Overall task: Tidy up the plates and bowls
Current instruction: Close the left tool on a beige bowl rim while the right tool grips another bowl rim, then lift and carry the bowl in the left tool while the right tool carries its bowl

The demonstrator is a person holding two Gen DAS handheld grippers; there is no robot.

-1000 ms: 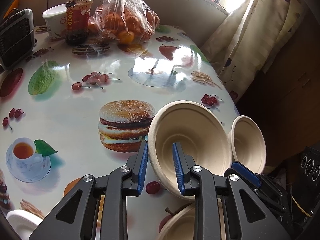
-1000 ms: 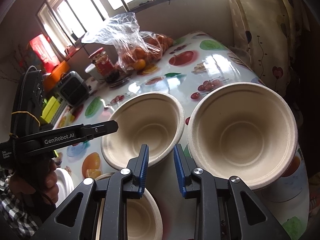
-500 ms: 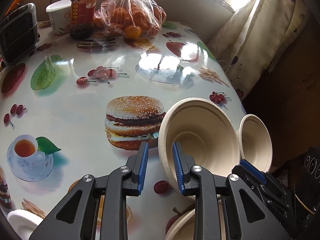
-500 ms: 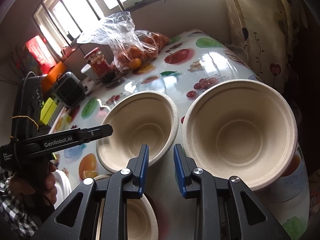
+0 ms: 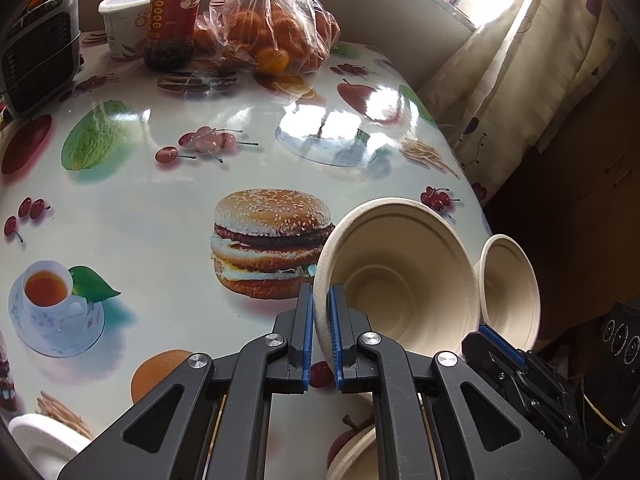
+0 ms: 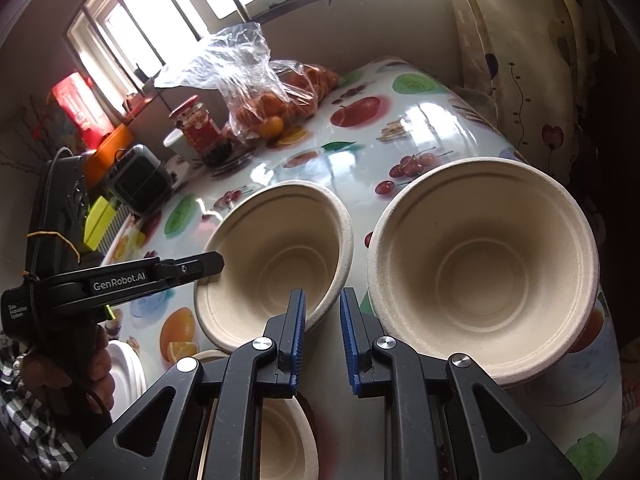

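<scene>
Bowl one [image 5: 396,280] is tipping up just right of the burger picture [image 5: 272,244] on the table [image 5: 160,208]. I think that is because the left claw [image 5: 320,300] is pinching its rim to lift it, maybe for stacking. A second bowl [image 5: 508,288] is leaning farther right of the burger. The right claw [image 6: 322,296] is pressing nearly together with nothing in it, so I cannot tell what is propping that bowl up. A third bowl [image 5: 352,456] is hiding under the claws, nearer than the burger. A white plate [image 5: 36,444] is getting cut off, down and left of the burger.
</scene>
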